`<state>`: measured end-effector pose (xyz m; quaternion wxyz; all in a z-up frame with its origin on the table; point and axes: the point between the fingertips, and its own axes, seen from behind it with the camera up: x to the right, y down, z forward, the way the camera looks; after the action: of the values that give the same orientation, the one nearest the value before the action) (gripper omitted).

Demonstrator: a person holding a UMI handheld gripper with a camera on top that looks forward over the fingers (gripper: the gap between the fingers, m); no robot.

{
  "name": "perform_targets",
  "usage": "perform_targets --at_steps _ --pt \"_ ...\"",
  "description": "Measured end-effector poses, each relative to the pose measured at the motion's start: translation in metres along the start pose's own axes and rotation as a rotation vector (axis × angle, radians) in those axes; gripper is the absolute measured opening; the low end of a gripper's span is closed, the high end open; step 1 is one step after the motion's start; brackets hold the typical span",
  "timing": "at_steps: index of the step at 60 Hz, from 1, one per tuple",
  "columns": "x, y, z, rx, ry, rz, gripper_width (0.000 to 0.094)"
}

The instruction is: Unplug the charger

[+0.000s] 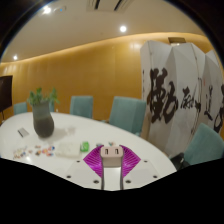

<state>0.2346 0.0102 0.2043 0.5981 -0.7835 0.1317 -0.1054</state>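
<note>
A white charger (pixel 111 153) with two prong slots showing on its face sits between my gripper's (pixel 111 158) magenta pads (pixel 93 160), with its white body running back toward me. Both pads press against its sides, so the fingers are shut on it. The charger is held up over the near edge of a white oval table (pixel 70 135). No socket or power strip shows in view.
A plant in a dark vase (pixel 43 118) stands on the table ahead to the left, with small loose items (pixel 40 151) near it. Teal chairs (pixel 126 113) ring the table. A white folding screen with black calligraphy (pixel 178 95) stands to the right.
</note>
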Motion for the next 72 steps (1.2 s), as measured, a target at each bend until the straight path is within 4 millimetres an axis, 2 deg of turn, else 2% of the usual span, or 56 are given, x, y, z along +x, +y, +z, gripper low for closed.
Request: perform_targets --at_steps 5,7,8,12,15,21,25,28,37,48,57,62,67,72 --pt "0.022 0.094 0.012 -0.219 0.007 -0.026 0.0240" --pt "0.022 0.142 0.014 -0.271 0.012 -0.041 0.0255" --pt "0.031 0.149 0.016 -0.296 0.011 -0.042 0.0264" --pt "0.043 0.187 0.016 -0.386 0.016 -0.057 0.0302" --pt "0.049 0.200 0.015 -0.412 0.017 -0.052 0.0350" --pt "0.052 0.197 0.009 -0.389 0.015 -0.056 0.0623" --pt "0.054 0.183 0.002 -0.361 0.014 -0.069 0.0816" --pt "0.056 0.165 -0.010 -0.344 0.013 -0.071 0.0885" --pt "0.056 0.132 -0.059 -0.289 0.015 -0.066 0.0874" --pt "0.047 0.104 -0.151 -0.253 0.012 -0.096 0.0871" --pt "0.041 0.102 -0.233 -0.255 0.001 -0.119 0.0874" --pt "0.038 0.106 -0.271 -0.271 -0.003 -0.133 0.0873" --pt "0.034 0.107 -0.302 -0.275 -0.019 -0.134 0.0870" --pt "0.036 0.106 -0.318 -0.264 -0.019 -0.142 0.0870"
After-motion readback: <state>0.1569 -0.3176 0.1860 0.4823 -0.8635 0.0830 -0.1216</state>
